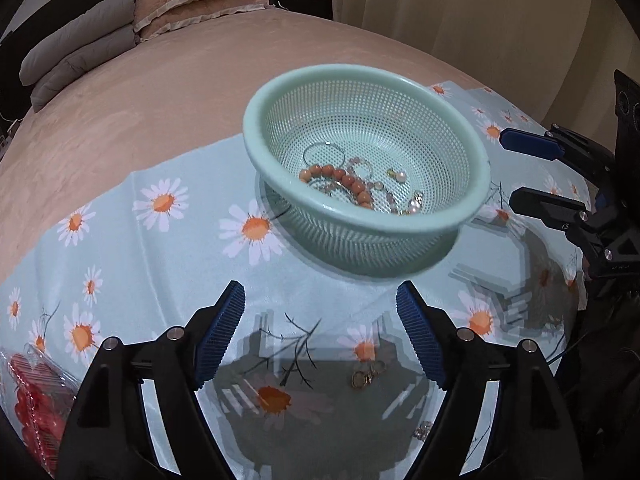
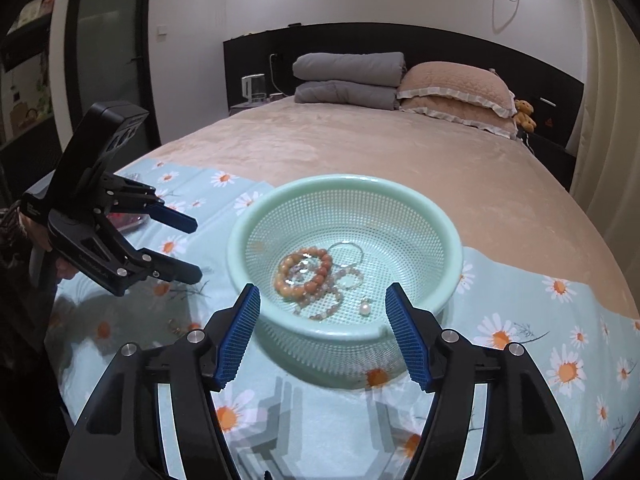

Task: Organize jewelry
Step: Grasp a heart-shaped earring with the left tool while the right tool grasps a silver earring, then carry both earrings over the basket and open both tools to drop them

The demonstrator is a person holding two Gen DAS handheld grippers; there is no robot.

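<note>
Your left gripper (image 1: 320,336) hangs with its jaws spread, empty, above small gold pieces (image 1: 366,376) on the daisy cloth (image 1: 160,248). Your right gripper (image 2: 322,332) is likewise spread and empty at the near rim of the green basket (image 2: 344,336), which holds an orange bead bracelet (image 2: 304,274).

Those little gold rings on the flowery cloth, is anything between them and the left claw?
Nothing visible. The gold rings lie loose on the daisy cloth, below the open left gripper. The green basket sits farther off, beyond them.
</note>
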